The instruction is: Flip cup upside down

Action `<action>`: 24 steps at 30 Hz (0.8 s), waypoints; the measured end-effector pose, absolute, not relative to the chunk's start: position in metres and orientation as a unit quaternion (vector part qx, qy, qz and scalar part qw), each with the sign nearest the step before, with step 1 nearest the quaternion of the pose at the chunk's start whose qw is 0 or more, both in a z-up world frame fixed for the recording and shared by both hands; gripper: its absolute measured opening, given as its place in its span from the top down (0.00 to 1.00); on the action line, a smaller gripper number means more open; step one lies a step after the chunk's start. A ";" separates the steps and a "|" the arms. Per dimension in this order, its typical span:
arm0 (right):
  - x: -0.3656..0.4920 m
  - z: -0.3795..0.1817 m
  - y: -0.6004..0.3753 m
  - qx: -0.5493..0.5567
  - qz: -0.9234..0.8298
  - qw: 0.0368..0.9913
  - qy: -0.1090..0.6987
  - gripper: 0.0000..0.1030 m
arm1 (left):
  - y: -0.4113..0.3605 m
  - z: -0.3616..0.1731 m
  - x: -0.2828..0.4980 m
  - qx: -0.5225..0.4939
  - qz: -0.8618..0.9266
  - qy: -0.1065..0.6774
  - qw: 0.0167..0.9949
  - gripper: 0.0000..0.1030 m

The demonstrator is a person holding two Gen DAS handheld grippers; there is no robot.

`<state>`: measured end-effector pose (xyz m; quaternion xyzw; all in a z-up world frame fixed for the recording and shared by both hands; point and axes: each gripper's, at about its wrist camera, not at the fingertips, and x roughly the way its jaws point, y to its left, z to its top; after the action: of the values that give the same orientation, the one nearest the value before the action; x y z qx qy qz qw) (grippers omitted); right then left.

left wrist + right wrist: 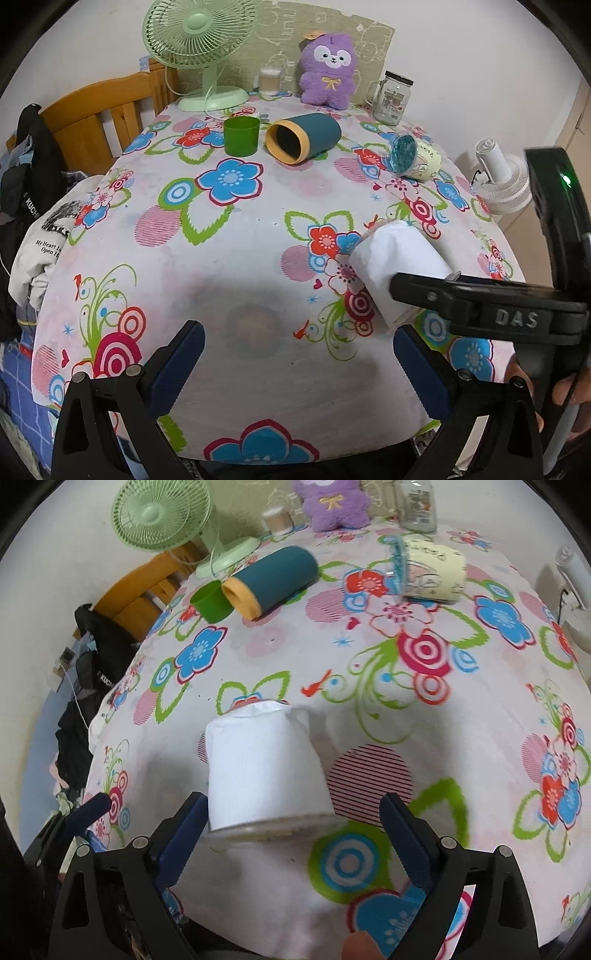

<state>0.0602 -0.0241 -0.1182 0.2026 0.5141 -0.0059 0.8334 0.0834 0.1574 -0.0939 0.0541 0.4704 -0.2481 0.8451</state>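
A white paper cup (264, 768) stands mouth down on the flowered tablecloth (461, 746), between the spread fingers of my right gripper (293, 827). The left finger's pad (184, 834) is next to its rim; the right pad is apart from it. In the left wrist view the same cup (395, 266) shows at right, with the right gripper's finger (424, 291) in front of it. My left gripper (299, 354) is open and empty over the near middle of the table.
Farther back a green cup (242, 136) stands upright. A teal cup with a yellow rim (303, 137) and a cream cup with a blue rim (413, 157) lie on their sides. A green fan (199, 48), purple plush toy (327, 70) and glass jar (392, 96) line the back edge.
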 end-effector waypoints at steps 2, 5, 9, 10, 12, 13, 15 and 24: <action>0.053 -0.119 -0.030 0.202 -0.006 0.837 0.508 0.06 | 0.154 -0.093 0.083 0.057 -0.250 0.471 0.844 0.00; 0.042 -0.119 -0.040 0.205 -0.008 0.843 0.498 0.06 | 0.146 -0.093 0.082 0.062 -0.253 0.471 0.843 0.00; 0.029 -0.115 -0.052 0.220 0.003 0.850 0.478 0.06 | 0.134 -0.092 0.081 0.067 -0.260 0.471 0.840 0.00; 0.027 -0.114 -0.055 0.225 0.007 0.851 0.474 0.06 | 0.131 -0.092 0.081 0.068 -0.261 0.471 0.840 0.00; 0.021 -0.111 -0.061 0.237 0.018 0.853 0.464 0.06 | 0.125 -0.091 0.080 0.070 -0.264 0.472 0.838 0.00; 0.019 -0.110 -0.062 0.241 0.023 0.854 0.460 0.06 | 0.123 -0.091 0.079 0.072 -0.265 0.472 0.838 0.00; 0.012 -0.106 -0.066 0.248 0.032 0.857 0.451 0.06 | 0.119 -0.089 0.079 0.073 -0.267 0.470 0.838 0.00; -0.022 -0.094 -0.090 0.263 0.038 0.869 0.417 0.06 | 0.110 -0.074 0.088 0.038 -0.277 0.475 0.834 0.00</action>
<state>-0.0221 -0.0897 -0.0936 0.2635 0.4175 0.0382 0.8688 0.0876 0.1104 -0.0740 0.0384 0.4751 -0.2772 0.8342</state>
